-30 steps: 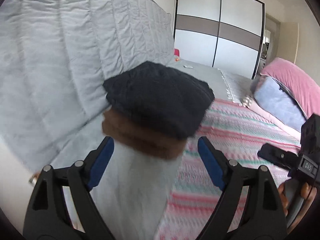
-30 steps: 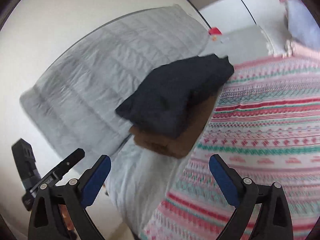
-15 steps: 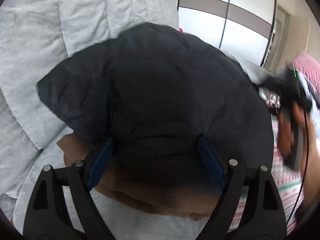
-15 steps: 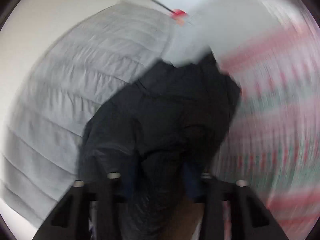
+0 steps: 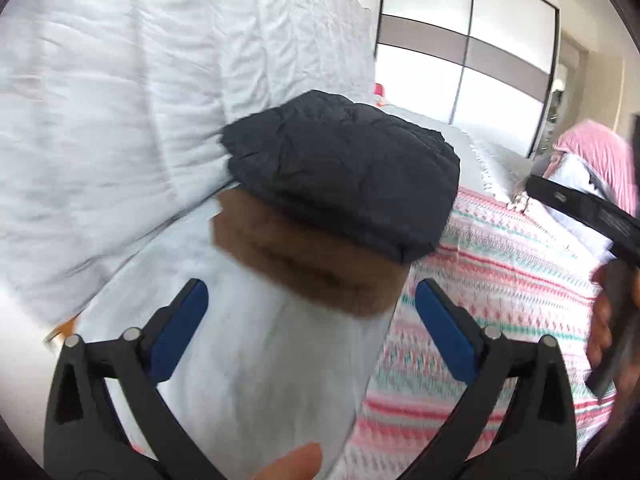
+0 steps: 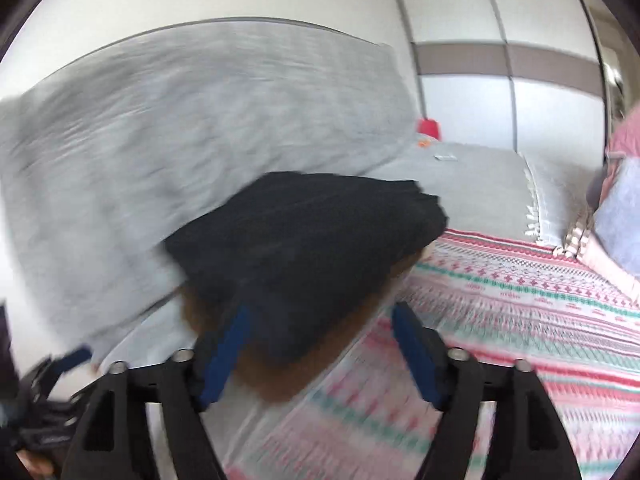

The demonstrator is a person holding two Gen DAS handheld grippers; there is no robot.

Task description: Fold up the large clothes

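A folded dark navy garment (image 5: 344,168) lies on top of a folded brown garment (image 5: 304,256), stacked on a pale grey sheet at the bed's edge. The stack also shows in the right wrist view, navy (image 6: 312,240) over brown (image 6: 264,376). My left gripper (image 5: 312,332) is open and empty, a short way back from the stack. My right gripper (image 6: 320,356) is open, its jaws right at the near edge of the stack, holding nothing. The right wrist view is blurred.
A quilted grey duvet (image 5: 140,100) stands bunched behind the stack. A pink patterned bedspread (image 5: 500,280) covers the bed to the right. Pink and blue pillows (image 5: 592,160) lie at the far right. A white wardrobe (image 5: 464,48) stands behind.
Both grippers closed in on the stack half a second ago, the right jaws narrowed on the navy garment. Both have pulled back and the right has opened; the stack stays put.
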